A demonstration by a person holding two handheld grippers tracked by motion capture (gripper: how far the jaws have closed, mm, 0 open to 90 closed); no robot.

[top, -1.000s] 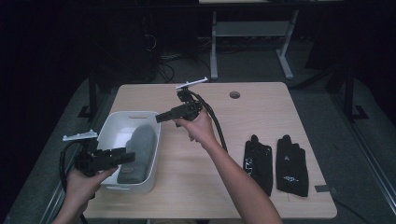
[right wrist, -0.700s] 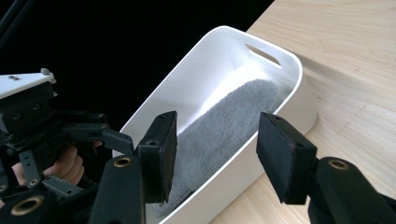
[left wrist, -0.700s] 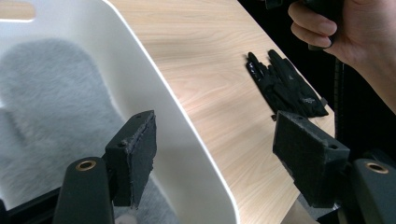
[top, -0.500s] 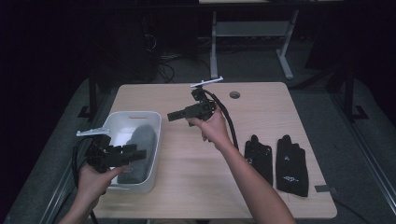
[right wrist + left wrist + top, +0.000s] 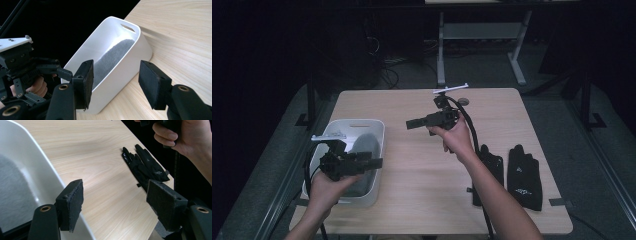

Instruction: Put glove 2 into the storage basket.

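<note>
Nearest the person, the left hand-held gripper (image 5: 373,162) hovers over the white plastic bin (image 5: 374,131), jaws apart and empty; a grey felt-like cloth (image 5: 364,145) lies inside it. To the right, two black fabric gloves (image 5: 523,176) lie flat on the light wooden tabletop (image 5: 412,175), seemingly not yet picked up. Farther back, the right hand-held gripper (image 5: 411,123) hangs mid-table, jaws just opened, empty, pointing toward the bin.
</note>
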